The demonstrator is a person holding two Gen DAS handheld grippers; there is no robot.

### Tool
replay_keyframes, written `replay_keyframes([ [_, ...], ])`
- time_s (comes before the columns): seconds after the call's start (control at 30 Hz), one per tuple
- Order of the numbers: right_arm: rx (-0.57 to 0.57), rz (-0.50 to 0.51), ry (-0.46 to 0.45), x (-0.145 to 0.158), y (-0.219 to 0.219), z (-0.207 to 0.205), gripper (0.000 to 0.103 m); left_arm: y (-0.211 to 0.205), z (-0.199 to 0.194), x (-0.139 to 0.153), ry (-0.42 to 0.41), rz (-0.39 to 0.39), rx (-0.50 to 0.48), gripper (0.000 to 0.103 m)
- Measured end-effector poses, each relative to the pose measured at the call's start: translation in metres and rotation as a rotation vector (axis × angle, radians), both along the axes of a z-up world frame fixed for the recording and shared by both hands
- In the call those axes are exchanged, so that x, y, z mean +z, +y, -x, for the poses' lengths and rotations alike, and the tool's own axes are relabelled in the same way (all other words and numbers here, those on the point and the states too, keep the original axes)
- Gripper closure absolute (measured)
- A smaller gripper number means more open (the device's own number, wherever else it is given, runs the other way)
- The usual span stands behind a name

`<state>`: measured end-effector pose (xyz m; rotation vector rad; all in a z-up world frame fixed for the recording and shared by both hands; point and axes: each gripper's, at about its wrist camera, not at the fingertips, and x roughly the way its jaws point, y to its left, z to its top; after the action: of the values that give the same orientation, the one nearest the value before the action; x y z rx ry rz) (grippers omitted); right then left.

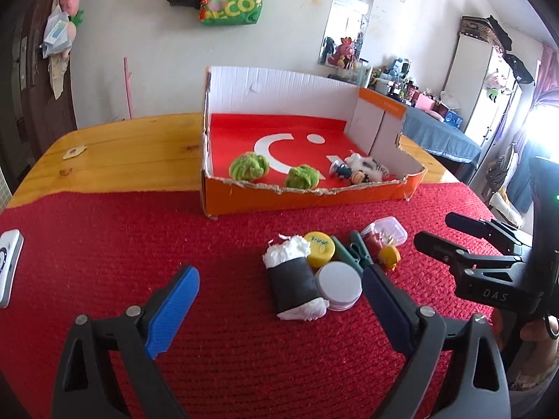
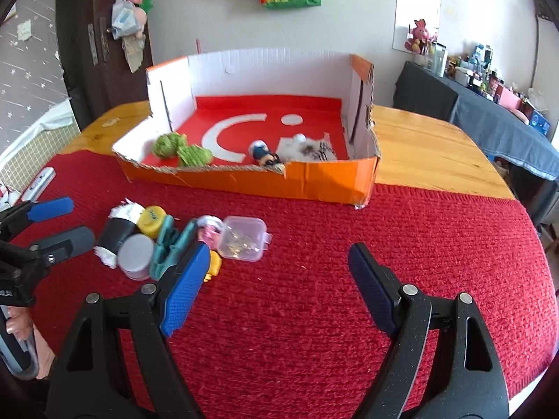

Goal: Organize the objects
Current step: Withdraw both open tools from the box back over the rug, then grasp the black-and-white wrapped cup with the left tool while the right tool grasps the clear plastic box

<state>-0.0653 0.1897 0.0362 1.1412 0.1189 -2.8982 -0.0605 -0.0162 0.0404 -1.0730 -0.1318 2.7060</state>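
Both grippers open and empty over a pile still to be sorted into the box.

The left gripper point(image 1: 279, 300) and right gripper point(image 2: 276, 279) hang with jaws apart above the red mat point(image 1: 139, 230). The black-and-white roll point(image 1: 295, 279) lies flat in the pile, near the mat's middle, long axis running toward the box point(image 1: 307, 197). It touches the white lid point(image 1: 339, 286) and yellow cap point(image 1: 318, 248), so I judge a grab could drag either along.

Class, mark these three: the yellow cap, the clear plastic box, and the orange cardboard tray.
yellow cap point(image 1: 318, 248), left wrist view, on its top face.
clear plastic box point(image 2: 244, 238), right wrist view, on its lid.
orange cardboard tray point(image 2: 314, 183), right wrist view, on its front wall.
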Motion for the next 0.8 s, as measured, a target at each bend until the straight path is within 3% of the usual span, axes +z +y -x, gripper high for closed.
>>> replay_keyframes([
  [0.27, 0.022, -0.073, -0.097, -0.019, -0.004, 0.014, 0.022, -0.004, 0.005, -0.010, -0.043, 0.000, 0.016, 0.007],
  [0.5, 0.069, -0.050, -0.112, -0.018, -0.015, 0.020, 0.022, -0.005, 0.011, -0.017, -0.073, 0.017, 0.011, 0.007],
  [0.8, 0.036, -0.079, -0.123, -0.022, -0.016, 0.032, 0.022, 0.002, 0.013, -0.027, -0.106, 0.074, -0.016, 0.007],
])
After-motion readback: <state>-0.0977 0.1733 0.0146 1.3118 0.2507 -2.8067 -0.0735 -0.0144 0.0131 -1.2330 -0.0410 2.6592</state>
